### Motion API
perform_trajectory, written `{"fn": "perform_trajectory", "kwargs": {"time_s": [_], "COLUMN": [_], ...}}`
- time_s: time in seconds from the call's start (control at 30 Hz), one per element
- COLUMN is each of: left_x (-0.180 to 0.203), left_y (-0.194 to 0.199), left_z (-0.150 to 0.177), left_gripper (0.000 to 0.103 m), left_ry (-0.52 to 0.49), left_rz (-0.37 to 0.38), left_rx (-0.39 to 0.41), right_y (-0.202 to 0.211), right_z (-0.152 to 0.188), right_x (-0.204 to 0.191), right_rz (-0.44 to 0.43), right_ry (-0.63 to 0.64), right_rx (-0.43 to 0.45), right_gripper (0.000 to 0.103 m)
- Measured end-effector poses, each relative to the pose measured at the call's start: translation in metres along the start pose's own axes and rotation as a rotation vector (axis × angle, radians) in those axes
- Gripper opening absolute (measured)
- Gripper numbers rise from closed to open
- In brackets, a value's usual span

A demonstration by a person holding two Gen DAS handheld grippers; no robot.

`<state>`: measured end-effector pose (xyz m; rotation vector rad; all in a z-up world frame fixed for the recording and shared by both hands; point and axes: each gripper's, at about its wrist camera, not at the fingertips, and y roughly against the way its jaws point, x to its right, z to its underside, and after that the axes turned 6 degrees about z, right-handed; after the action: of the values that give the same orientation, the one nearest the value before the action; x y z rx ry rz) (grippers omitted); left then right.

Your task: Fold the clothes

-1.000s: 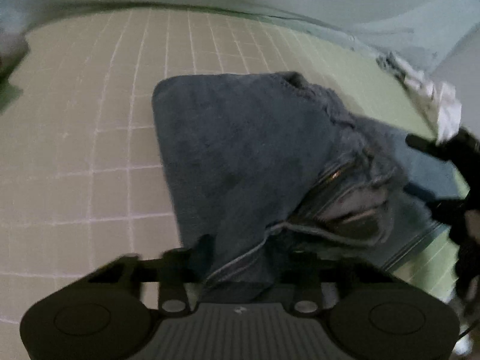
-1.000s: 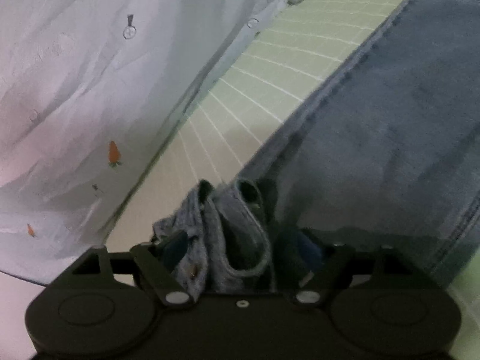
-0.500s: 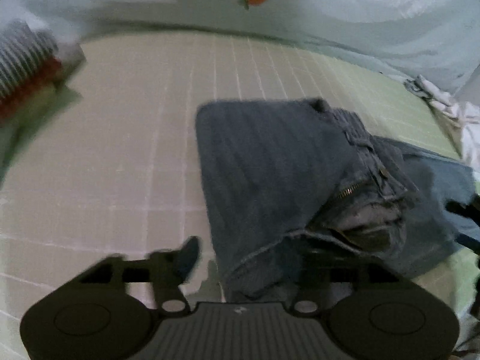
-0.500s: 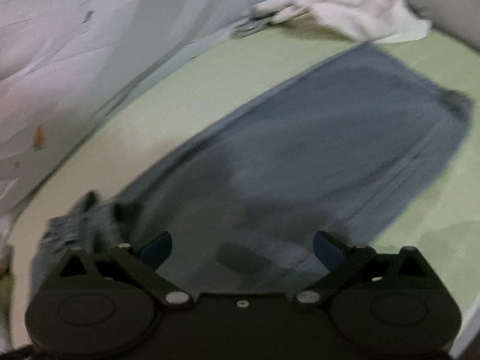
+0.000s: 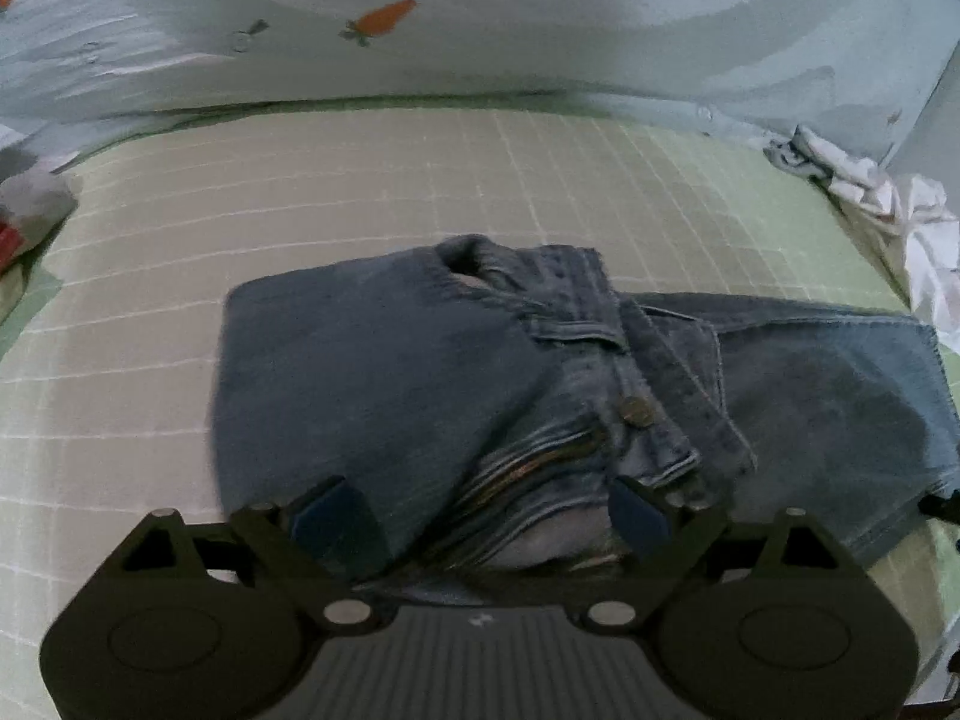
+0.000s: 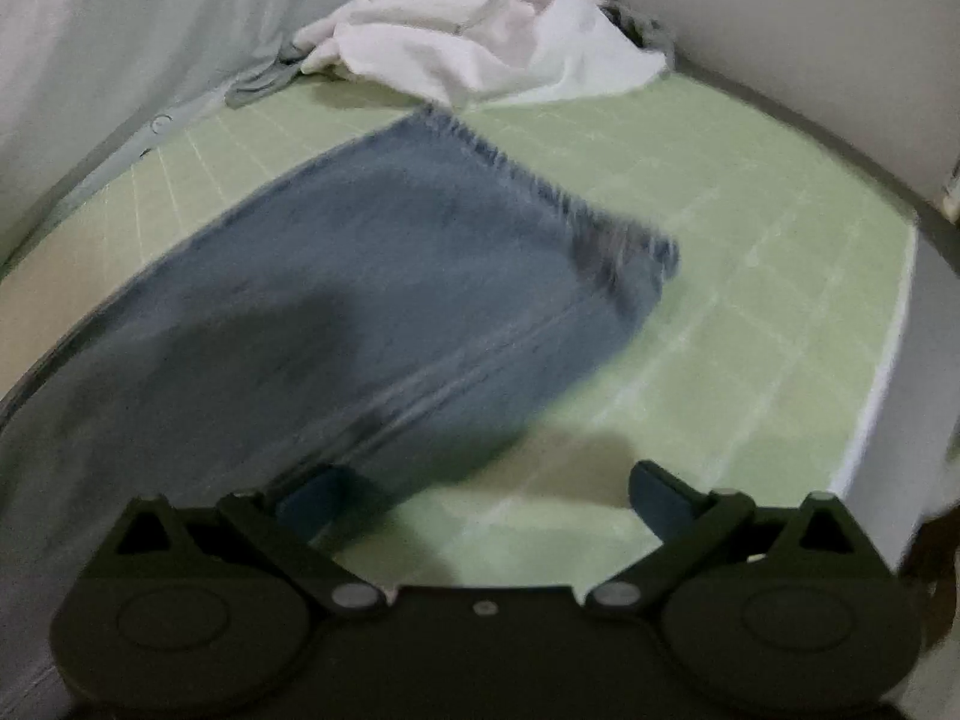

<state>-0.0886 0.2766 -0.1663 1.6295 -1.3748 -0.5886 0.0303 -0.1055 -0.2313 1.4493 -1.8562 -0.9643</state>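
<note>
**Jeans laid out on a gridded mat, both hand-held grippers spread wide**

A pale green gridded mat (image 5: 372, 192) fills both views, bordered by a carrot-print sheet (image 5: 480, 30), with crumpled white clothes (image 6: 480, 24) at the upper middle of the right wrist frame. The jeans (image 5: 372, 372) lie flat at frame centre, waistband and brass button (image 5: 637, 410) bunched just above the left hand-held gripper (image 5: 477, 516), whose jaws stand wide and hold nothing. The legs run rightward; in the right view their long axis climbs from lower left to the frayed hem (image 6: 600, 228) at centre right. The right hand-held gripper (image 6: 486, 495) hangs spread wide over the mat beside the leg, likely freed to regrip.
</note>
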Motion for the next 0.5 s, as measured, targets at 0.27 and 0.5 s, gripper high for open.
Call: {"fn": "perform_trajectory", "kwargs": {"time_s": [0.27,0.5], "left_x": [0.024,0.023], "left_y": [-0.031,-0.043], "left_z": [-0.009,-0.009], "left_gripper": [0.099,0.103], "left_ry": [-0.013,-0.030], "left_rz": [-0.076,-0.110], "left_rx": [-0.064,-0.116], "right_y": [-0.044,-0.068], "right_z": [-0.060,-0.089], "right_x": [0.033,0.030], "right_rz": [-0.010,-0.054], "right_ry": [-0.080,0.105], "right_rx": [0.036,0.081], "right_gripper": [0.103,0.103]}}
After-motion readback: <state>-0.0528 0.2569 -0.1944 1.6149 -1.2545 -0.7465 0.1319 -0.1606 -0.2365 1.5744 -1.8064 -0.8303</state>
